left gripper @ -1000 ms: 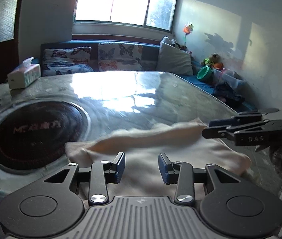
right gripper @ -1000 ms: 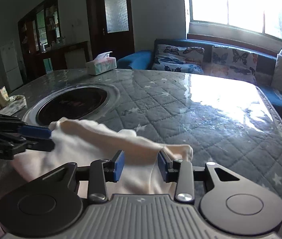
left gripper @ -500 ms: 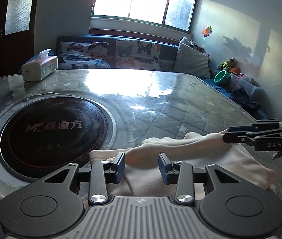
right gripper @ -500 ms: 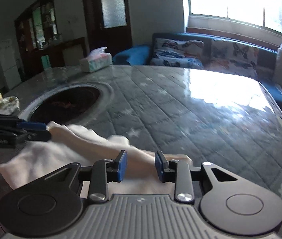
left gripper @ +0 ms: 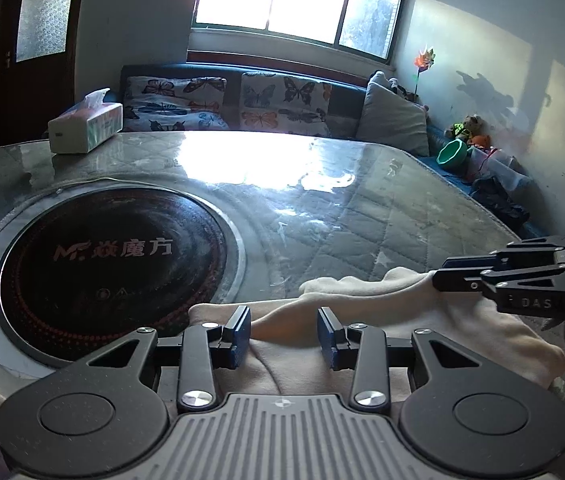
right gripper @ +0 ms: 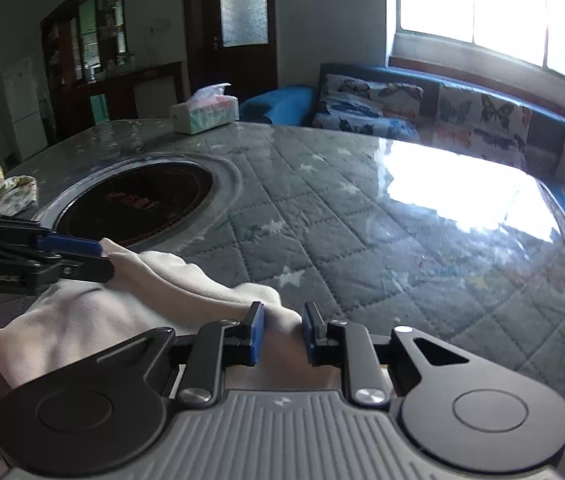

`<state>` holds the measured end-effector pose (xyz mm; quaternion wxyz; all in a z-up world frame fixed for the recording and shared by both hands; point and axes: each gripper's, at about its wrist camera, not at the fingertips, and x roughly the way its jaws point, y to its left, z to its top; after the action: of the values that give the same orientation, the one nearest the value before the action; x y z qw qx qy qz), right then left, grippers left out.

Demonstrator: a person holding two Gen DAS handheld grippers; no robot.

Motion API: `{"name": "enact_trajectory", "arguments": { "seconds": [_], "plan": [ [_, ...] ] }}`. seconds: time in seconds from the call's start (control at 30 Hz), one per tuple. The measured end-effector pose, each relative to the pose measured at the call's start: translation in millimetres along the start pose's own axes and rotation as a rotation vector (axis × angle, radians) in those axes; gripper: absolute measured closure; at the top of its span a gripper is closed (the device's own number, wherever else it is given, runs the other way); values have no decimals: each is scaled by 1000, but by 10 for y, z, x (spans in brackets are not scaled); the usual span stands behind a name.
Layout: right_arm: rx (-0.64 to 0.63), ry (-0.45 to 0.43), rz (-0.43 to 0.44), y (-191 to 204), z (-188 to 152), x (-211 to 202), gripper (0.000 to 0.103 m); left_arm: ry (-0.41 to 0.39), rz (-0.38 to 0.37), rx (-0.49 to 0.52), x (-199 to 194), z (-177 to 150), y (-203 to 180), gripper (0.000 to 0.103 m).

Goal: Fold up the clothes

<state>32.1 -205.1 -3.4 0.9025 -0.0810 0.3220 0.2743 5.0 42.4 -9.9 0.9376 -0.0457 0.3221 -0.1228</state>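
Cloth (right gripper: 94, 312) between both grippers, right gripper (right gripper: 281, 334) closing, left gripper (left gripper: 284, 334) half-open; cooktop (left gripper: 110, 256), tissue box (left gripper: 86, 128) beyond.

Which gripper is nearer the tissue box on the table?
Left. The left gripper sits beside the round black cooktop, on the tissue box side of the cream garment. The right gripper sits at the garment's other end.
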Motion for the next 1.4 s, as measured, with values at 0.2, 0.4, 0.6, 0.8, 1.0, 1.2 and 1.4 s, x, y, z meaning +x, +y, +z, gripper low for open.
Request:
{"name": "enact_trajectory", "arguments": {
  "seconds": [0.2, 0.4, 0.6, 0.8, 1.0, 1.2, 1.4],
  "plan": [
    [-14, 27, -10, 26, -8, 120, 83, 2, 20, 7, 67, -16, 8, 65],
    [-32, 4, -11, 96, 17, -1, 80, -1, 17, 8, 90, -10, 30, 64],
    [-46, 5, -6, 202, -16, -87, 73, -18, 26, 1, 19, 26, 34, 63],
    [-91, -11, 44, 407, -40, -290, 69, -54, 55, -20, -238, 13, 130, 53],
    [-155, -1, 108, 695, -140, -405, 59, -65, 81, -33, -459, -69, 199, 41],
    [-207, 3, 160, 947, -231, -493, 54, -63, 109, -47, -613, -148, 230, 23],
    [-261, 6, 195, 1171, -286, -545, 48, -65, 127, -54, -727, -215, 240, 10]
  ]
}}
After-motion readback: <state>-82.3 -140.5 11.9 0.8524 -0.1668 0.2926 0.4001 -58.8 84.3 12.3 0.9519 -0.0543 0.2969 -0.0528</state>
